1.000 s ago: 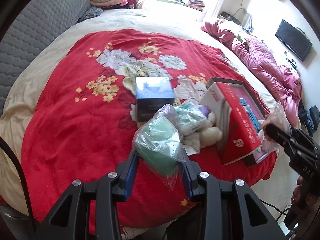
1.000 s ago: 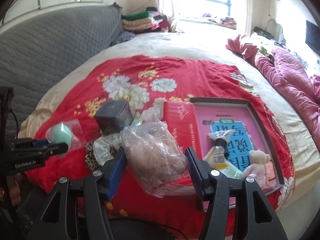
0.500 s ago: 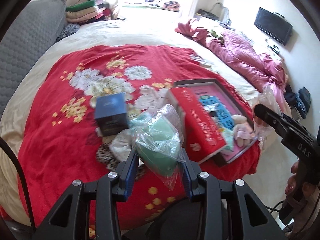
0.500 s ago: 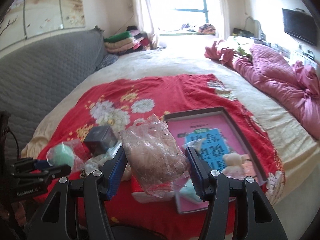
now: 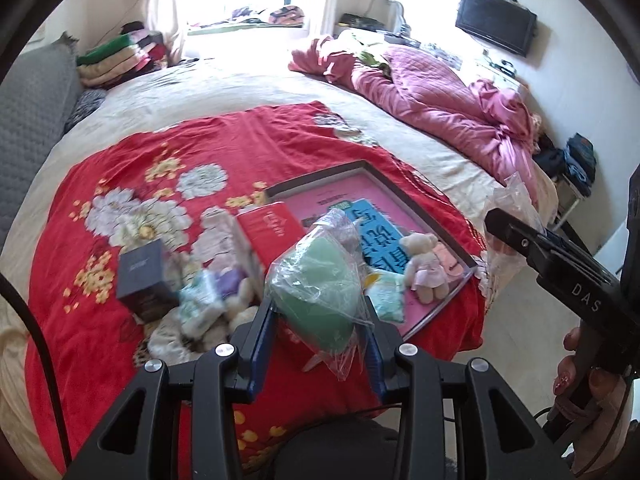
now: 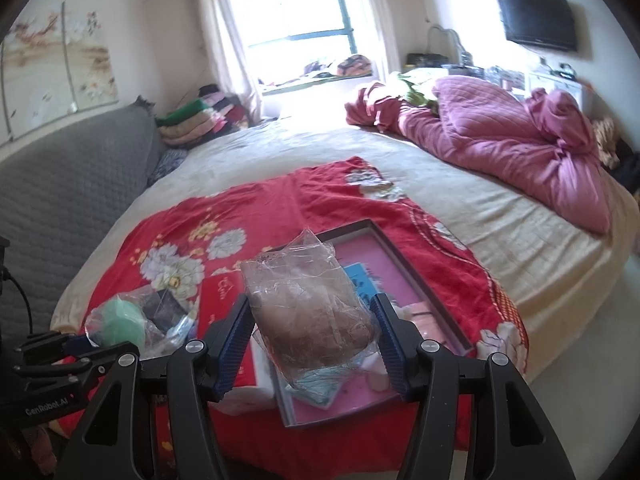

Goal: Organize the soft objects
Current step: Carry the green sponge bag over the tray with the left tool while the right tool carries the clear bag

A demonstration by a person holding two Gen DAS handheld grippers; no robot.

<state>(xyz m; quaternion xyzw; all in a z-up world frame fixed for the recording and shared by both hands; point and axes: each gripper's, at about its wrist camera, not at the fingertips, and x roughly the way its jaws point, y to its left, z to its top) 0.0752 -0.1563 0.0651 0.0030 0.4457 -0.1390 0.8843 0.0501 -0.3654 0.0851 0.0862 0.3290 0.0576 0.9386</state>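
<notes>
The left tool (image 5: pixel 318 334) stands partly open, its blue ribbed pads pinching a crinkled clear bag with a soft green lump (image 5: pixel 320 292) inside, held above the bed's near edge. The right tool (image 6: pixel 314 338) is likewise clamped on a clear bag of brownish fluffy stuff (image 6: pixel 308 308). Only the left wrist view shows the small teddy bear (image 5: pixel 426 268) lying in the shallow pink-lined box lid (image 5: pixel 436 220), the dark cube box (image 5: pixel 144 278) and a pile of soft toys (image 5: pixel 208 308) on the red flowered blanket (image 5: pixel 120 344). Only the right wrist view shows the grey quilted headboard (image 6: pixel 60 196) fully. A crumpled pink quilt (image 6: pixel 520 152) lies along the bed's far right edge.
</notes>
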